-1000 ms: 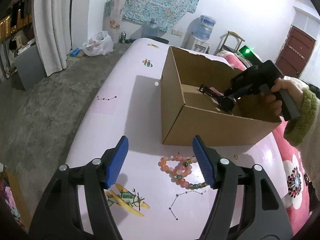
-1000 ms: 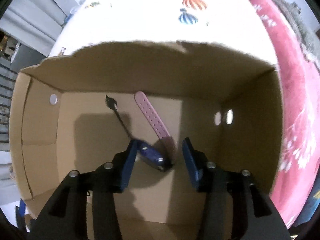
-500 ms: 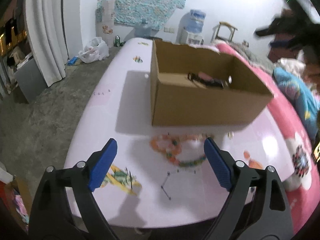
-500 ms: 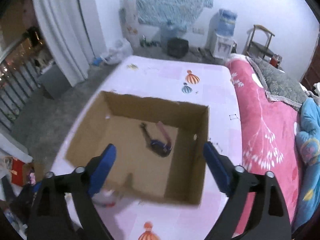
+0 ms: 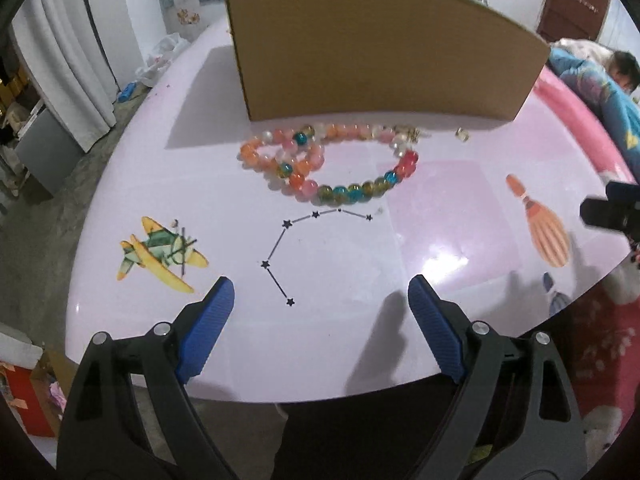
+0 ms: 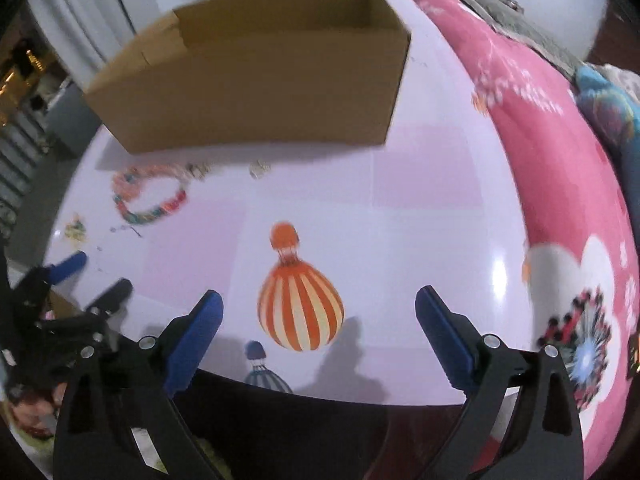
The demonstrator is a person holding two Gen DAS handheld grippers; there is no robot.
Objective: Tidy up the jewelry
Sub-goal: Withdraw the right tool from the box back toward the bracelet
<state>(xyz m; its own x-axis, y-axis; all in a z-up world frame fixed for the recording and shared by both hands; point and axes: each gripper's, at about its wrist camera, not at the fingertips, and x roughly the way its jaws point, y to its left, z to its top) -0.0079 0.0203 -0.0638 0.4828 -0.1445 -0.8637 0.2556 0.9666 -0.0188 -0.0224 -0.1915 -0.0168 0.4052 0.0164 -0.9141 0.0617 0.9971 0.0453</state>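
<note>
Blue-padded black left gripper (image 5: 320, 312), jaws spread wide and grasping nothing, hangs over the near edge of the glossy pale-pink table (image 5: 248, 340); the matching right gripper (image 6: 318, 328), jaws opening with nothing between them, hangs above a printed orange-striped balloon (image 6: 300, 312). Farther in lie two overlapping strings of multicoloured glass-like bead bracelets (image 5: 332, 164), left of a small pale trinket (image 5: 462, 134). Just beyond both stands the open brown cardboard box (image 5: 384, 52), its near wall hiding the contents.

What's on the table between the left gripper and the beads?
In the left wrist view, only a printed star-line drawing lies between the left gripper and the beads; no loose object.
</note>
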